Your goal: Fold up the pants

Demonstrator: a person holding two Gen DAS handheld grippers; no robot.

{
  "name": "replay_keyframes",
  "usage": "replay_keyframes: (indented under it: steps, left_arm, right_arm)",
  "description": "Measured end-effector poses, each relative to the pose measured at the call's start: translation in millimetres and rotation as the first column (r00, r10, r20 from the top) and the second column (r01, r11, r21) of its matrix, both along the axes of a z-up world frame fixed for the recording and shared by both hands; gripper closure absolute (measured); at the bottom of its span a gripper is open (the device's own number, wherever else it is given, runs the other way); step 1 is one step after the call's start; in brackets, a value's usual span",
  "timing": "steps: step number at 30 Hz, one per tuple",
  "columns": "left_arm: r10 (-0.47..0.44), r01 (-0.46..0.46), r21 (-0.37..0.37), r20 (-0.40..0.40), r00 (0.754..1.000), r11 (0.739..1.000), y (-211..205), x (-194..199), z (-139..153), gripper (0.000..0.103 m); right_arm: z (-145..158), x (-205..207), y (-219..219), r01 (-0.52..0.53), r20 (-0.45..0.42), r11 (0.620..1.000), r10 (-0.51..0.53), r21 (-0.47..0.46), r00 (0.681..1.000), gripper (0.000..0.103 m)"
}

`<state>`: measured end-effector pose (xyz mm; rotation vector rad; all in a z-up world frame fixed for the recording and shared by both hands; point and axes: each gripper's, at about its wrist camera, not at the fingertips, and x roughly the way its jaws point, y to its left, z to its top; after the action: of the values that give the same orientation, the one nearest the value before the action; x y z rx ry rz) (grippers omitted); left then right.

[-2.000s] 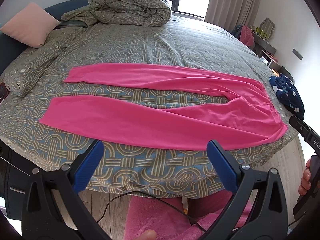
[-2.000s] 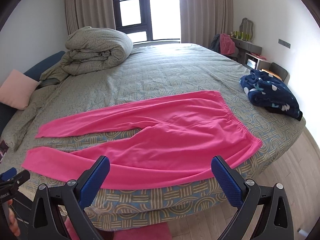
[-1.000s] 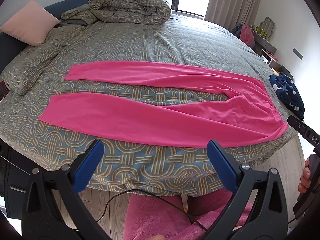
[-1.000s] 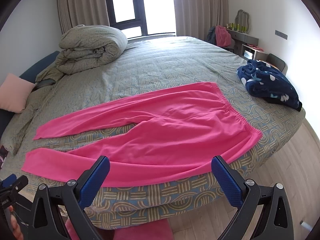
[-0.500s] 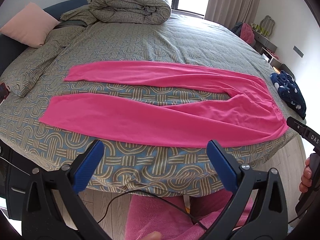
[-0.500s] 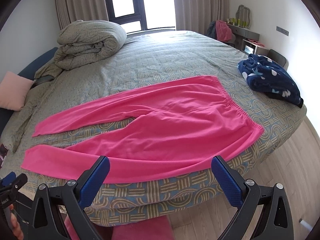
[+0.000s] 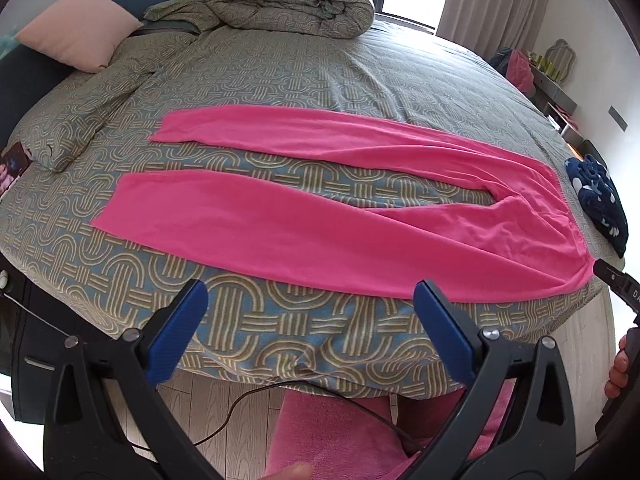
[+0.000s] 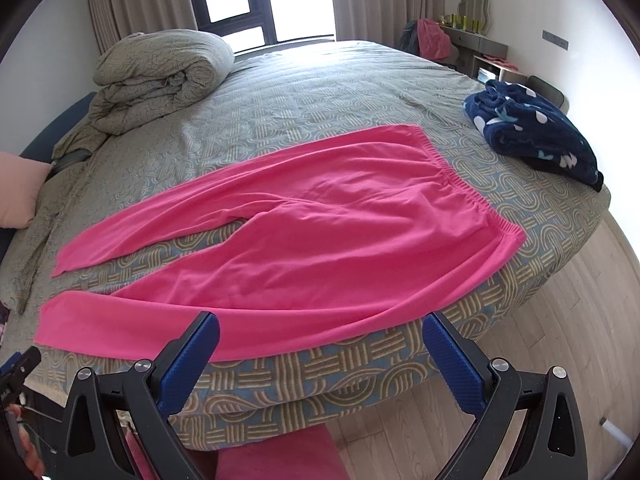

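Bright pink pants point(image 7: 340, 216) point(image 8: 320, 240) lie flat on the patterned bedspread point(image 7: 280, 76) point(image 8: 320, 92), legs spread apart and pointing left, elastic waistband at the right near the bed's corner. My left gripper point(image 7: 310, 300) hovers open off the bed's near edge, below the nearer leg, empty. My right gripper point(image 8: 320, 334) is open too, held just short of the nearer leg's lower edge, with nothing between its blue pads.
A rolled duvet point(image 7: 296, 4) and a pink pillow point(image 7: 76, 28) sit at the far side. A navy spotted garment point(image 8: 536, 132) lies at the right corner. Pink fabric point(image 7: 340, 436) and a black cable point(image 7: 248, 396) are on the wooden floor point(image 8: 568, 340) below.
Both grippers have moved closer to the bed's near edge and the pants look larger. The pants have not moved, and both grippers stay open.
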<state>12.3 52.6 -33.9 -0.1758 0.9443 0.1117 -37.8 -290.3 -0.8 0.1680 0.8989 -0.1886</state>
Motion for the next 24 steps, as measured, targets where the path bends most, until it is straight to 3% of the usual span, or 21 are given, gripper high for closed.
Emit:
replay_keyframes:
  steps: [9, 10, 12, 15, 17, 20, 24]
  left_arm:
    - [0.09, -0.092, -0.033, -0.062, 0.994, 0.995, 30.8, 4.8, -14.9, 0.001]
    - [0.102, -0.106, -0.049, -0.075, 0.992, 0.993, 34.9, 5.7, -17.7, 0.001]
    - [0.128, -0.138, -0.092, -0.1, 0.987, 0.986, 44.4, 8.2, -23.0, 0.001]
    - [0.178, -0.201, -0.175, -0.139, 0.974, 0.964, 61.8, 11.3, -31.1, 0.001]
    - [0.208, -0.24, -0.232, -0.156, 0.966, 0.943, 73.5, 13.3, -35.5, 0.001]
    - [0.254, -0.294, -0.271, -0.176, 0.951, 0.917, 88.8, 17.2, -41.7, 0.001]
    - [0.28, -0.342, -0.346, -0.216, 0.935, 0.874, 108.1, 23.9, -55.3, 0.02]
  right_arm:
    - [-24.6, 10.4, -39.4, 0.045, -0.104, 0.996, -0.037, 0.079, 0.994, 0.001]
    - [-26.8, 11.4, -44.9, 0.055, -0.113, 0.994, -0.044, 0.095, 0.993, 0.003]
    - [-31.2, 14.5, -55.2, 0.07, -0.136, 0.989, -0.052, 0.127, 0.989, 0.017]
    - [-38.7, 20.4, -67.5, 0.084, -0.172, 0.98, -0.053, 0.18, 0.984, 0.039]
    - [-43.3, 24.0, -73.0, 0.097, -0.183, 0.975, -0.06, 0.2, 0.981, 0.048]
    - [-48.5, 28.8, -77.2, 0.109, -0.187, 0.971, -0.069, 0.213, 0.98, 0.051]
    - [-54.0, 31.5, -82.6, 0.128, -0.196, 0.962, -0.081, 0.24, 0.977, 0.051]
